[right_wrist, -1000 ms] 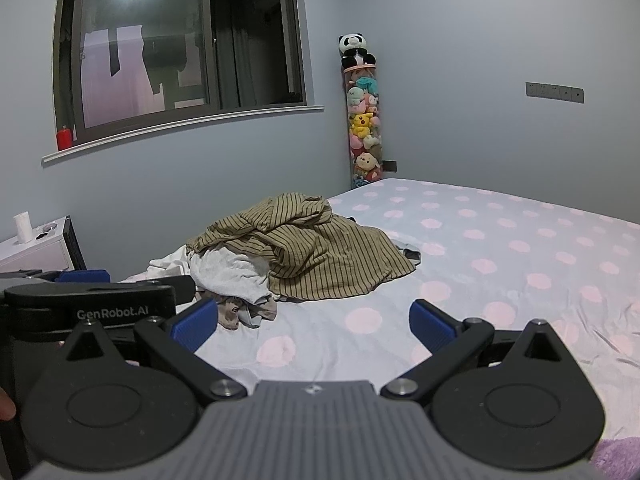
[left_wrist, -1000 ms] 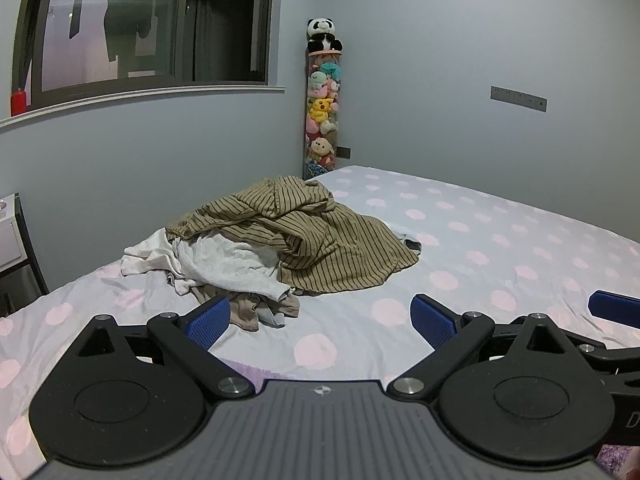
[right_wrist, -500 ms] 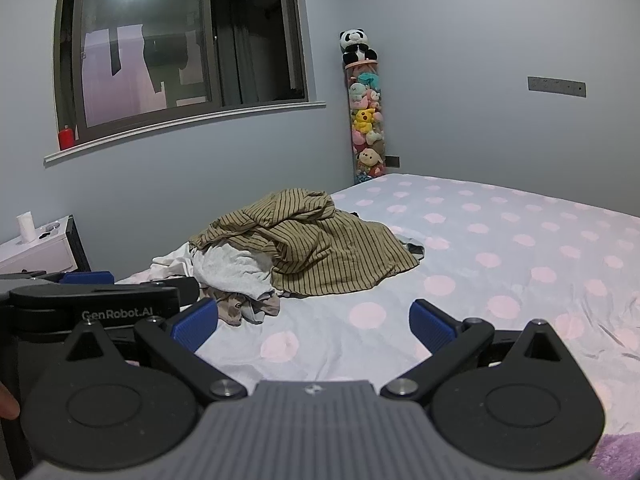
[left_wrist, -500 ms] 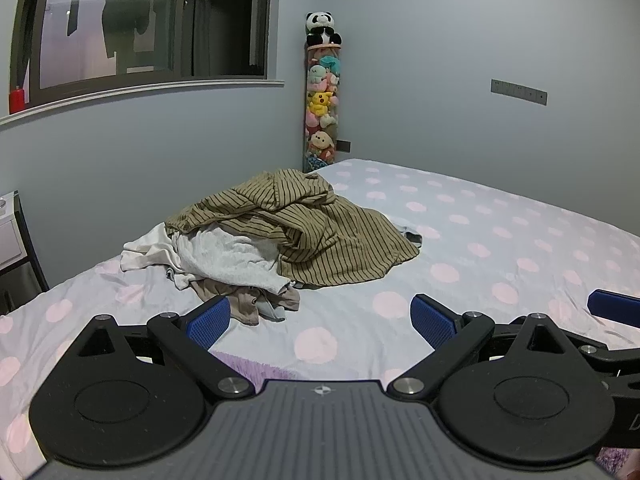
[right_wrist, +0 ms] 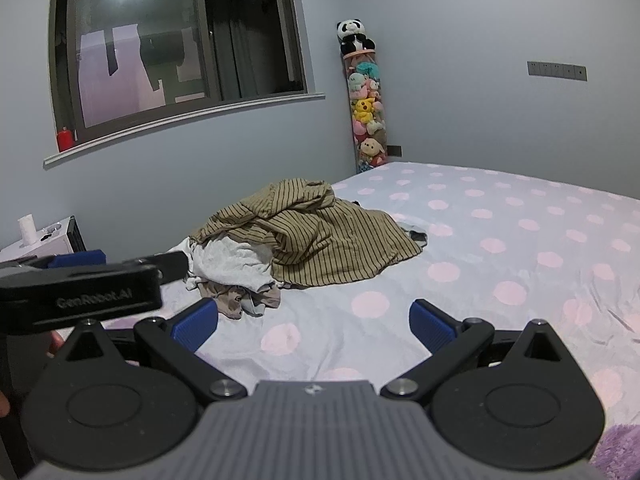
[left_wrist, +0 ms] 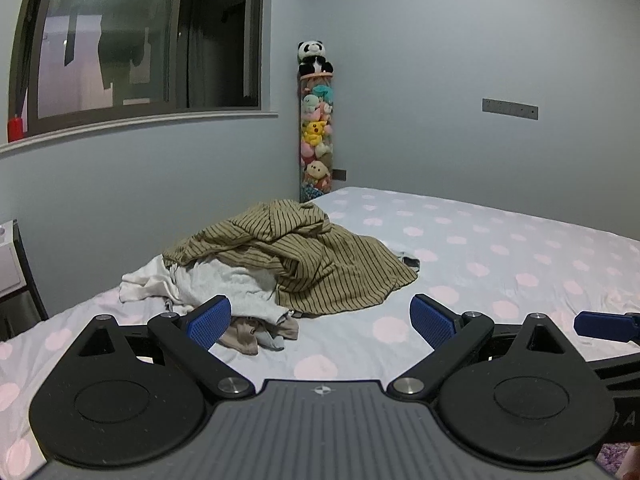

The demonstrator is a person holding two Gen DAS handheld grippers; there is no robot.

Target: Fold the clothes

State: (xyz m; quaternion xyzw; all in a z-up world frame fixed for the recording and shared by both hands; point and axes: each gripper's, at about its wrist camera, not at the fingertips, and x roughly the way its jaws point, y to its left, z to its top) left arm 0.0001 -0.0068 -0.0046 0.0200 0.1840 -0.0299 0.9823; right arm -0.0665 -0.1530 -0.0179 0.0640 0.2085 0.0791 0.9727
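**Tangled heap, nothing picked yet**

The clothes pile [left_wrist: 280,264] lies on the bed [left_wrist: 500,264] ahead of both tools — a striped brown garment [right_wrist: 320,236] draped over a white garment [right_wrist: 232,260], with a beige piece [left_wrist: 248,330] at the near edge. A grab at the heap would likely lift several layers at once, since they overlap. The left gripper [left_wrist: 320,318] and right gripper [right_wrist: 313,320] have their fingers spread wide, released — holding nothing and clear of the cloth.

Olive-brown cloth with dark stripes is seen on the shirt [left_wrist: 320,264]; pink dots on the pale bedsheet [left_wrist: 500,264].
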